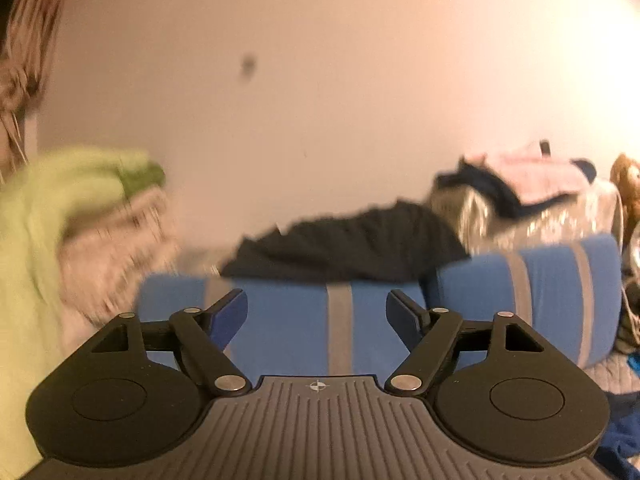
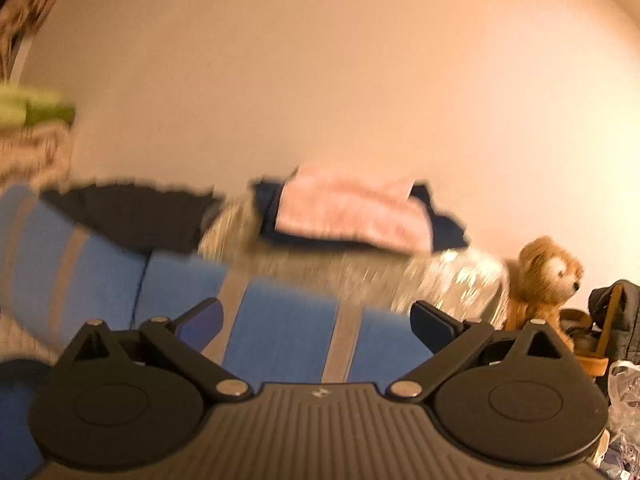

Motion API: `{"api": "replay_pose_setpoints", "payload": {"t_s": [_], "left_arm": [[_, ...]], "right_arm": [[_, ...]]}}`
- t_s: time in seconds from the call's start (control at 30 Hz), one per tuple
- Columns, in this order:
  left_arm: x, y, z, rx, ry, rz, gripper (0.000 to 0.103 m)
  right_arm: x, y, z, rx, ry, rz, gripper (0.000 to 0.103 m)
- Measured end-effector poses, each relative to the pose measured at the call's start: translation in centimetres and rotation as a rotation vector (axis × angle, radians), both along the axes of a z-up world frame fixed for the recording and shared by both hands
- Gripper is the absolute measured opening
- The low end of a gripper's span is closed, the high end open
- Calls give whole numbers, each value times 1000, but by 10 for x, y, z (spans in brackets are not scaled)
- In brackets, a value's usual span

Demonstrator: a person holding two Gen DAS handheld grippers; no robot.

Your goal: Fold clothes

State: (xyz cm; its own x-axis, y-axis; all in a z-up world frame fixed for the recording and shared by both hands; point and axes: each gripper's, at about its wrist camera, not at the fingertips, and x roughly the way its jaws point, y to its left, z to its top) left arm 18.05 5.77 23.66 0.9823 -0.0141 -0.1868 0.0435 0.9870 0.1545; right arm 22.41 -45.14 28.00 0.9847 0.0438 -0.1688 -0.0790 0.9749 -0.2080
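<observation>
Nearest to my left wrist camera, the left hand-held gripper [image 1: 317, 320] has its two dark fingers spread wide with nothing between them. On my right wrist camera the right hand-held gripper [image 2: 316, 326] is likewise spread apart and holds nothing. Both views are smeared by motion blur, so I can read only coarse shapes.

Just beyond both sets of fingers I see a long blue cushion with grey stripes [image 1: 288, 320] running across the frame; I cannot tell what piece of furniture it belongs to. Draped over the top edge of that cushion lies a crumpled black garment [image 1: 352, 244], spread flat and touching it. Beside it toward the right end sits a shiny silver-patterned bundle [image 1: 532, 216], and on top of that rest a dark navy garment [image 2: 444, 224] and a pale pink cloth [image 2: 352, 208], the pink one lying over the navy.

At the left end I make out a light green garment [image 1: 52, 200] heaped over a beige patterned fabric [image 1: 116, 248]. Past the right end, a brown teddy bear [image 2: 544, 276] sits upright against the plain pinkish wall [image 1: 320, 80].
</observation>
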Motion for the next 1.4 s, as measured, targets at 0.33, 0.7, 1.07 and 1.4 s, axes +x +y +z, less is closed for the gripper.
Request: {"api": "replay_pose_setpoints", "payload": {"t_s": [0.33, 0.7, 1.07, 1.4], "left_arm": [[-59, 43, -62, 13, -11, 103, 85], [-119, 132, -159, -99, 26, 308, 85], [-171, 204, -206, -401, 8, 512, 85], [-206, 267, -264, -641, 31, 656, 85]], "right_arm": [[-44, 19, -68, 28, 53, 117, 103], [-43, 73, -178, -23, 221, 271, 103], [-20, 198, -232, 20, 342, 459, 103], [-31, 255, -231, 96, 354, 537, 103]]}}
